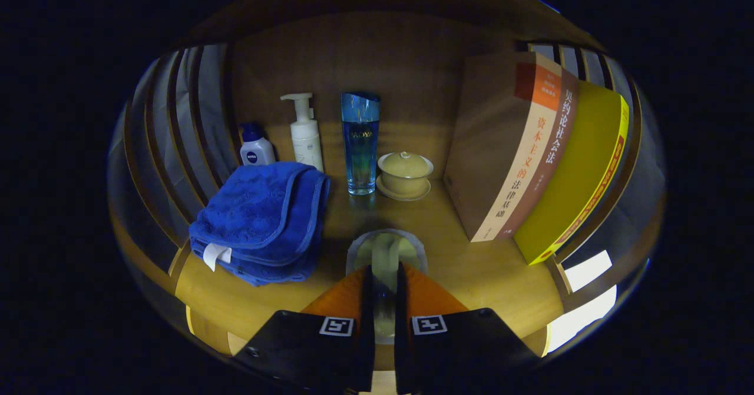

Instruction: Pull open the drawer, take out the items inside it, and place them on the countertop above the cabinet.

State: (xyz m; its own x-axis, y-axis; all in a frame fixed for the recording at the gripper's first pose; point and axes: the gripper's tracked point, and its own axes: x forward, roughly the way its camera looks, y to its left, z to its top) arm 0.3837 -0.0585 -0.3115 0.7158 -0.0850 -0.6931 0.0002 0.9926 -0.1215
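Between my fingers: claw pinching a clear tape roll over the counter.
Left: blue towel.
Beyond: 3 bottles, lidded cup.
Right: books.

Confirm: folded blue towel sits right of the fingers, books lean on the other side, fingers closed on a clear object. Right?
Not quite. The gripper view shows the folded blue towel left of the fingers, not right. The books lean on the right side. The gripper has its fingers closed on a clear object, as you said.
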